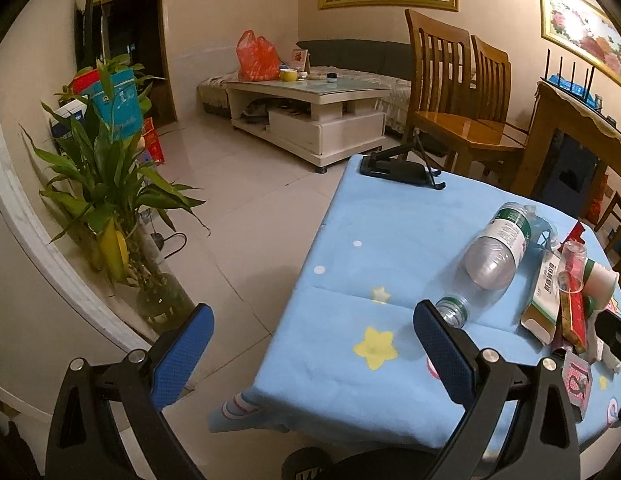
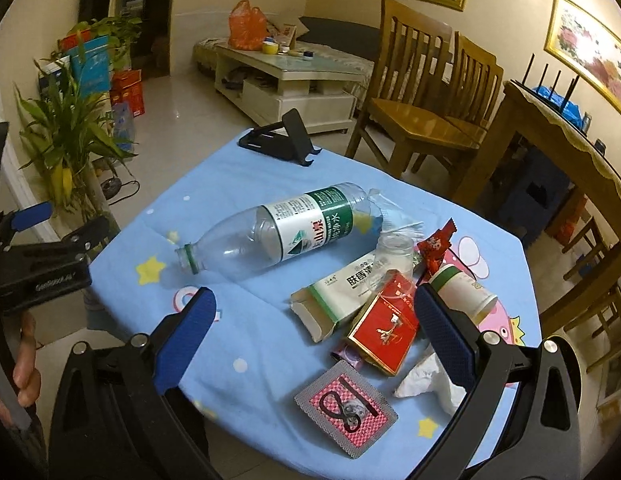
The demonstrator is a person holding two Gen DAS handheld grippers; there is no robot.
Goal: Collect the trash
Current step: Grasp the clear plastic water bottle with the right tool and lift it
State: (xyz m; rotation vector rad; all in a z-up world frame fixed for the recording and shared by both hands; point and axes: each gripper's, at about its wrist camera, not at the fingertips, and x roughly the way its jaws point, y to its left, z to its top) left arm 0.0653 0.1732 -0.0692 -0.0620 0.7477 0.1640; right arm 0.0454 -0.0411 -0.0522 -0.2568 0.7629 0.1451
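An empty clear plastic bottle (image 2: 278, 232) with a green and white label lies on its side on the blue tablecloth (image 2: 238, 340). Right of it sits a heap of trash: a white and green carton (image 2: 342, 296), a red box (image 2: 384, 328), a clear cup (image 2: 392, 260), a red wrapper (image 2: 434, 246), a white paper cup (image 2: 464, 290), a crumpled tissue (image 2: 426, 380) and a pink and grey sachet (image 2: 346, 408). My right gripper (image 2: 314, 334) hangs open over the heap. My left gripper (image 1: 312, 354) is open at the table's left edge, its right finger by the bottle (image 1: 492, 258) mouth.
A black phone stand (image 2: 282, 138) sits at the table's far edge. Wooden chairs (image 2: 422, 108) and a wooden sideboard (image 2: 550, 136) stand to the right. A potted plant (image 1: 110, 200) in a glass vase is on the left, a white coffee table (image 1: 310, 116) beyond.
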